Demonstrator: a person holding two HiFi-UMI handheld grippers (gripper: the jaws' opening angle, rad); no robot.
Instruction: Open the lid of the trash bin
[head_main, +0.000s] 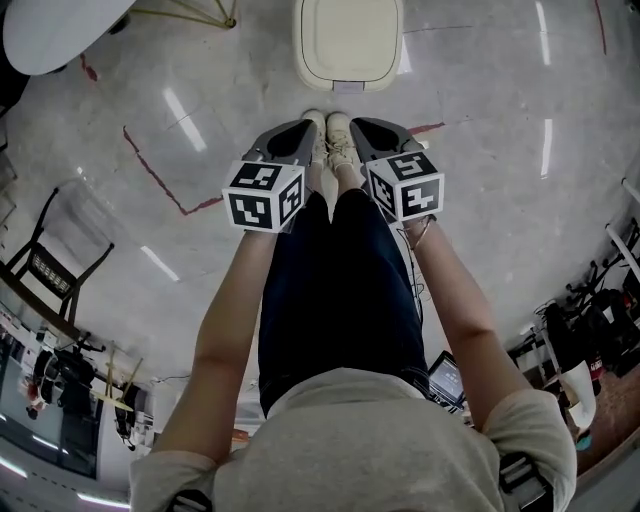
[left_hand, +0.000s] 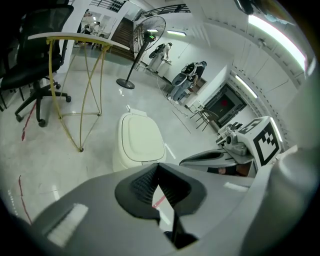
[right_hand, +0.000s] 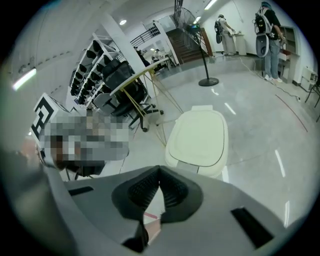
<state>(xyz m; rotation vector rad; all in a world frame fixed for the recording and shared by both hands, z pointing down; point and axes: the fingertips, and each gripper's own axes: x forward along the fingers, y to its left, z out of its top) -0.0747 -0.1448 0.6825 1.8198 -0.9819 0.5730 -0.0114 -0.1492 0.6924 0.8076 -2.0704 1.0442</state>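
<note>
A person stands on a pale, glossy floor (head_main: 500, 200) and looks steeply down, holding a gripper in each hand at waist height.

At the far left stands a white table (left_hand: 75, 41) on thin gold legs, with a black office chair (left_hand: 35, 55) beside it. Red tape lines (head_main: 160, 178) cross the floor nearer in.

The left gripper (left_hand: 156, 167) is held in the air over the person's left leg. Its two jaws are closed tip to tip, with only bare floor seen through the gap behind them.

The trash bin (head_main: 348, 42), cream-white and with rounded corners, stands on the floor just beyond the person's shoes (head_main: 330, 135), ahead of both grippers and well apart from them. Its lid lies flat and closed.

The right gripper (right_hand: 159, 172) is level with the left one and just beside it, over the right leg. Its jaws are also pressed together at the tips and hold nothing.
</note>
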